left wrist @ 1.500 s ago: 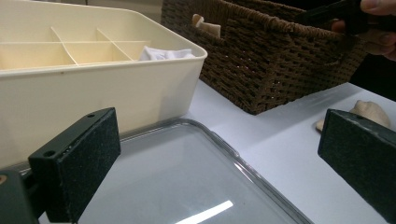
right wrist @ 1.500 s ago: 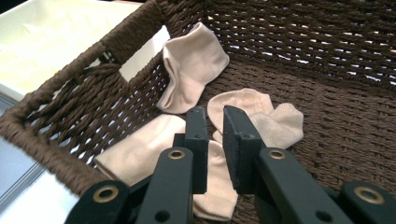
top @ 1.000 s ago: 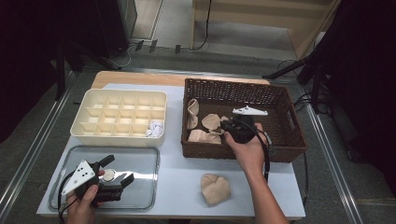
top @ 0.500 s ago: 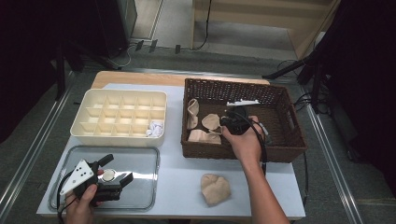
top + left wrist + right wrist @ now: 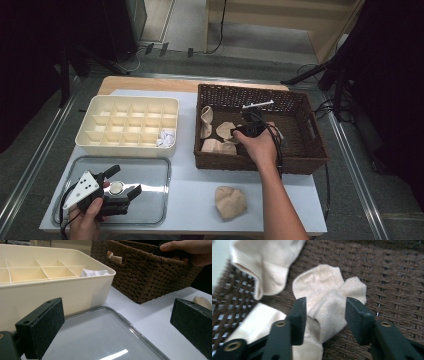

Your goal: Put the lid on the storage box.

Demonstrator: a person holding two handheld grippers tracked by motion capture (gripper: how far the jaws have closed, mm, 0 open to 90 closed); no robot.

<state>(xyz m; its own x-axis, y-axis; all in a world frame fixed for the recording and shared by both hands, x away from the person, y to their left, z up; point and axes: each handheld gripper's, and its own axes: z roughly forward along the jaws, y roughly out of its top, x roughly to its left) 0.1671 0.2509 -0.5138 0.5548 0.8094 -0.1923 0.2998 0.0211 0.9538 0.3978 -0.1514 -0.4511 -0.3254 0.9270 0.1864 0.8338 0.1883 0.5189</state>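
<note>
Right hand-held gripper [image 5: 325, 315] half-open – beige sock [image 5: 329, 297] btwn jaws, in basket [image 5: 300, 145].

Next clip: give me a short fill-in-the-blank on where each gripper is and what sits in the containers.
1. The right gripper is inside the wicker ____, jaws around a beige sock.
2. The left gripper rests over the clear ____.
3. The cream divided organizer holds one ____ cloth item.

Missing words: basket; tray; white
</note>
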